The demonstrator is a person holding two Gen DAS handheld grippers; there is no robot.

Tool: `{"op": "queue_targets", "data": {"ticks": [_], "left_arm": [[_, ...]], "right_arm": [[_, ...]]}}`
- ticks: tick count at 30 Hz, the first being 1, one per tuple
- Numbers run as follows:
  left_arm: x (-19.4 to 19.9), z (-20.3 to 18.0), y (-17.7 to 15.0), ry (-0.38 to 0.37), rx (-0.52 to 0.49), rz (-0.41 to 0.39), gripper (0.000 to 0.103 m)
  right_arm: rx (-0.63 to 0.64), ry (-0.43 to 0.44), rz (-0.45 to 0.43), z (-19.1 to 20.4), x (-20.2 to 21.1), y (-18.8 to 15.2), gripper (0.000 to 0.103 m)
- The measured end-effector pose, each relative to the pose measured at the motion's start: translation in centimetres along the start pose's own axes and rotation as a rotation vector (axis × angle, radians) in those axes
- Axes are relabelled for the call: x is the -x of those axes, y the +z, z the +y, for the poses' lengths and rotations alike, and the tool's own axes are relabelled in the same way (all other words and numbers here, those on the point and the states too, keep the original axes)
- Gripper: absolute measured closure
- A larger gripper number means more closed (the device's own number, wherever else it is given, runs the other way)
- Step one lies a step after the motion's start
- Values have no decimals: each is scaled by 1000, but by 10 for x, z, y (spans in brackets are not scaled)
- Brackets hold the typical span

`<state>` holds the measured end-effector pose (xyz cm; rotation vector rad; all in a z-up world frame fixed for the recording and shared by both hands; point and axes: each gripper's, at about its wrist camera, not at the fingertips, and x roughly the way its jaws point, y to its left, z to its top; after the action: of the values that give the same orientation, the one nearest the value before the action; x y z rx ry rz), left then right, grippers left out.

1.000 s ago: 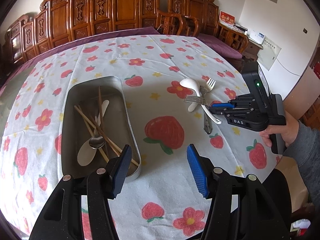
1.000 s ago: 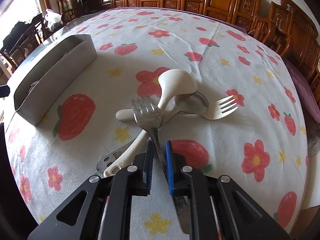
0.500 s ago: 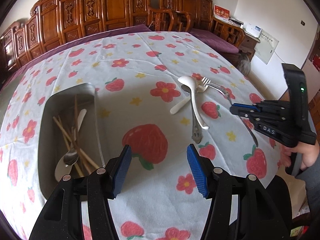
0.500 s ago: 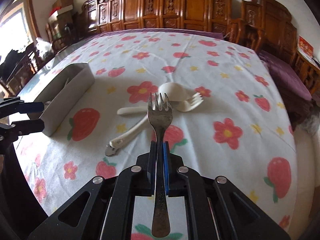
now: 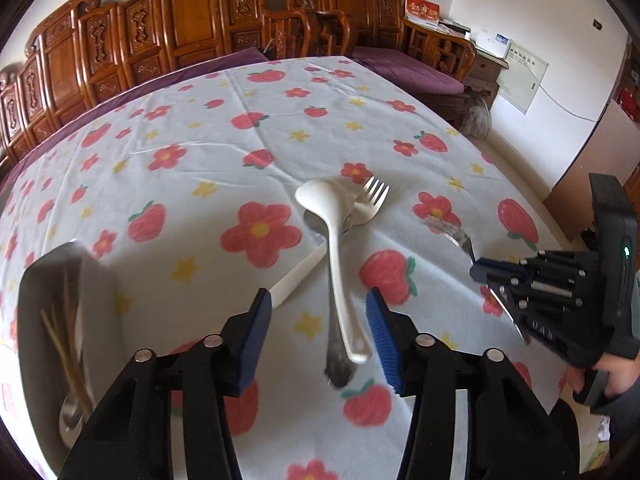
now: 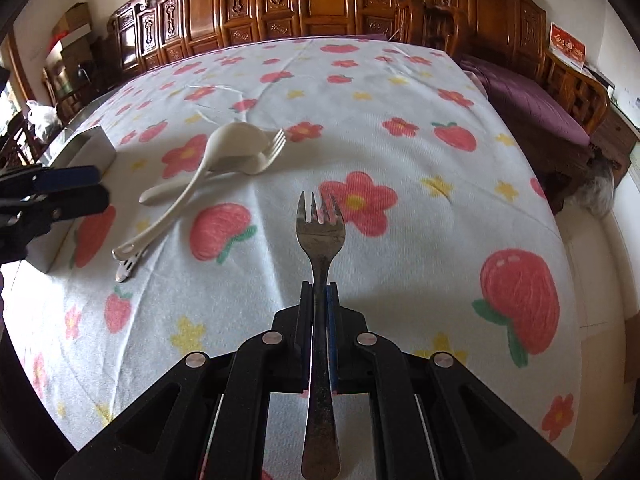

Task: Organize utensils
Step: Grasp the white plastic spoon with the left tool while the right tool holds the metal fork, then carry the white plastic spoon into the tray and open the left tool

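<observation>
Carved dark-wood chairs (image 6: 320,4) are ranged along the far side of a large table covered by a white cloth printed with red strawberries and flowers (image 6: 400,92).

Nearest in the right wrist view, the right gripper (image 6: 319,320) is pressed together on the handle of a worn stainless-steel fork (image 6: 320,236), which is held clear of the cloth near the table's right edge with its tines pointing toward the far side.

In the left wrist view, the left gripper (image 5: 318,332) is held spread, with nothing between its blue pads (image 5: 380,336). It hovers just above the handle ends of the loose pile near the middle of the table. In that pile a cream plastic spoon (image 5: 334,248) lies across a cream plastic fork (image 5: 360,208), and a steel spoon (image 5: 338,364) lies underneath, mostly covered.

At the near-left edge of the table stands a long stainless-steel tray (image 5: 100,280). Wooden chopsticks (image 5: 66,332) and a steel spoon bowl (image 5: 70,412) are seen inside it; more may lie there, but blur prevents a count.

The step in hand is judged to be the carrying of the steel fork to the tray. For the next move the fork would have to be swung leftward across the table, past the left gripper, lowered along the tray's length and released so that it lies beside the chopsticks. The open gripper appears ready to be closed on the cream spoon's handle.
</observation>
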<state>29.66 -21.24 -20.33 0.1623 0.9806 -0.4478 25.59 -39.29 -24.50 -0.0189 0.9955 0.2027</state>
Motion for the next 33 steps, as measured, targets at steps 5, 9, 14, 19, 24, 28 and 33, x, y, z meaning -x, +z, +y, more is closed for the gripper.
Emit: {"op": "queue_targets", "data": {"ticks": [5, 9, 14, 19, 24, 28, 33], "left_arm": [[-30, -13, 20, -5, -28, 33, 75], [-49, -20, 33, 17, -42, 52, 75], [-63, -28, 39, 72, -73, 64, 84], [-71, -29, 43, 121, -88, 79, 85], [-70, -31, 42, 124, -102, 90, 85], [-71, -31, 41, 138, -107, 100, 85], [-68, -27, 39, 127, -94, 101, 95]], "right_arm": [[-13, 15, -8, -2, 0, -1, 95], [-24, 27, -10, -4, 0, -1, 95], [-31, 34, -11, -5, 0, 0, 95], [-31, 33, -10, -4, 0, 0, 95], [-28, 29, -9, -4, 1, 0, 95], [-25, 24, -9, -3, 0, 0, 95], [-22, 17, -10, -2, 0, 1, 95]]}}
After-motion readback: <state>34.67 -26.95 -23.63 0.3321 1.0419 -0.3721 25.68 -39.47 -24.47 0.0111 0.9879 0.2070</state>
